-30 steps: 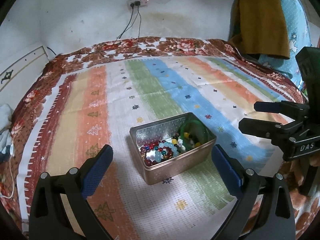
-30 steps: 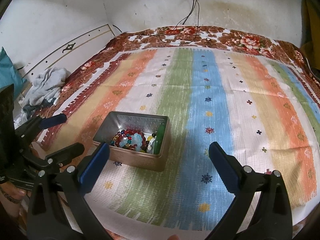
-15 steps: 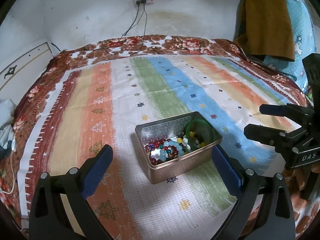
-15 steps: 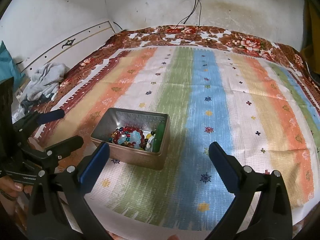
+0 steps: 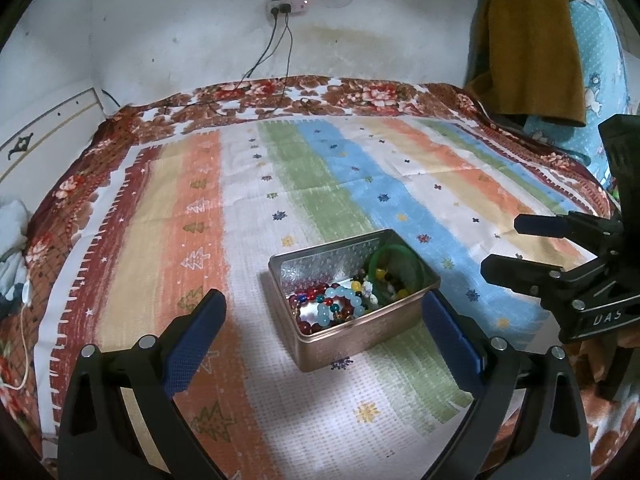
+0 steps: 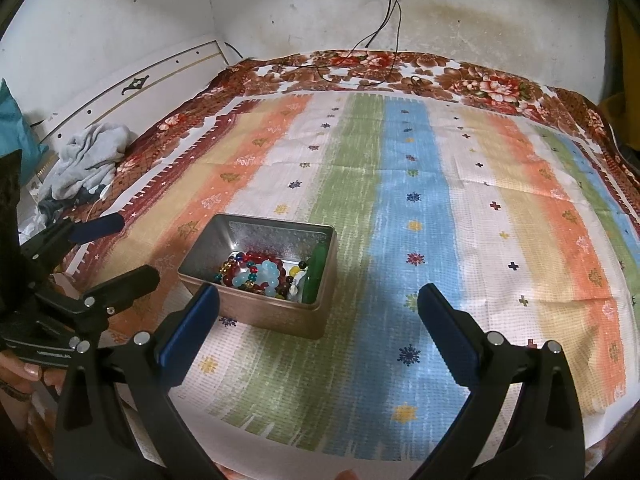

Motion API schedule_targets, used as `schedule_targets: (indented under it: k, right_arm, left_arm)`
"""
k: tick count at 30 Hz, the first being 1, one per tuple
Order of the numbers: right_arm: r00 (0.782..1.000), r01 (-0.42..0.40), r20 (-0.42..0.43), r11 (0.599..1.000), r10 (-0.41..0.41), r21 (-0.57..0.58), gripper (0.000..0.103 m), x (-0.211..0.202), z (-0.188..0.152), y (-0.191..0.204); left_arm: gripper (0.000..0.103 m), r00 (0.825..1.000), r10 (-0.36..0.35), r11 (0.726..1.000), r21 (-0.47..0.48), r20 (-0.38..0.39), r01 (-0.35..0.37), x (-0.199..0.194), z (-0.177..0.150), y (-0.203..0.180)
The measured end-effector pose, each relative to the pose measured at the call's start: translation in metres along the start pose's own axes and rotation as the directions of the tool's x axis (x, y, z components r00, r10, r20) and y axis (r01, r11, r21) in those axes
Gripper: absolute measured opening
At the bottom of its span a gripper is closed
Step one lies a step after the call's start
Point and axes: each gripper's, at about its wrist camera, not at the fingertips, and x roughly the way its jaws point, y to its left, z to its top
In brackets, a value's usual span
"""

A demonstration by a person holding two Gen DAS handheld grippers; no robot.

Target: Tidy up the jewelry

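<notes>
A copper-coloured metal tin (image 5: 352, 336) stands open on the striped cloth, also in the right wrist view (image 6: 280, 320). Inside lie beaded bracelets (image 5: 336, 306), red, pale blue and mixed colours, and a green bangle (image 5: 394, 270) leaning on the right wall; the bracelets (image 6: 256, 274) and the bangle (image 6: 314, 276) show in the right wrist view too. My left gripper (image 5: 324, 332) is open and empty, just short of the tin. My right gripper (image 6: 318, 330) is open and empty, near the tin's front right. Each gripper shows in the other's view, the right (image 5: 516, 248), the left (image 6: 120, 248).
The striped cloth (image 6: 400, 200) covers a bed with a floral brown blanket (image 6: 400, 68) around its edges. Black cables (image 5: 276, 60) run from a wall socket onto the far edge. Grey clothing (image 6: 88, 160) lies at the left side. A mustard garment (image 5: 532, 40) hangs at the back right.
Both views have shifted slightly: the tin sits a little further right in each frame. Both grippers stay open and empty.
</notes>
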Motion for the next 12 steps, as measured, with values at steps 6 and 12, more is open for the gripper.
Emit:
schedule_targets:
  k: [6,12]
  right_arm:
    - [1.0,0.002,-0.004,1.0,-0.002,-0.001,0.098,0.0,0.0,-0.001]
    - [1.0,0.002,-0.004,1.0,-0.002,-0.001,0.098,0.0,0.0,0.0]
  left_arm:
    - [0.097,1.0,0.0,1.0,-0.009,-0.02,-0.001,0.003,0.0,0.0]
    - [0.097,0.998,0.005,0.999,-0.036,-0.062,-0.007,0.011,-0.003,0.005]
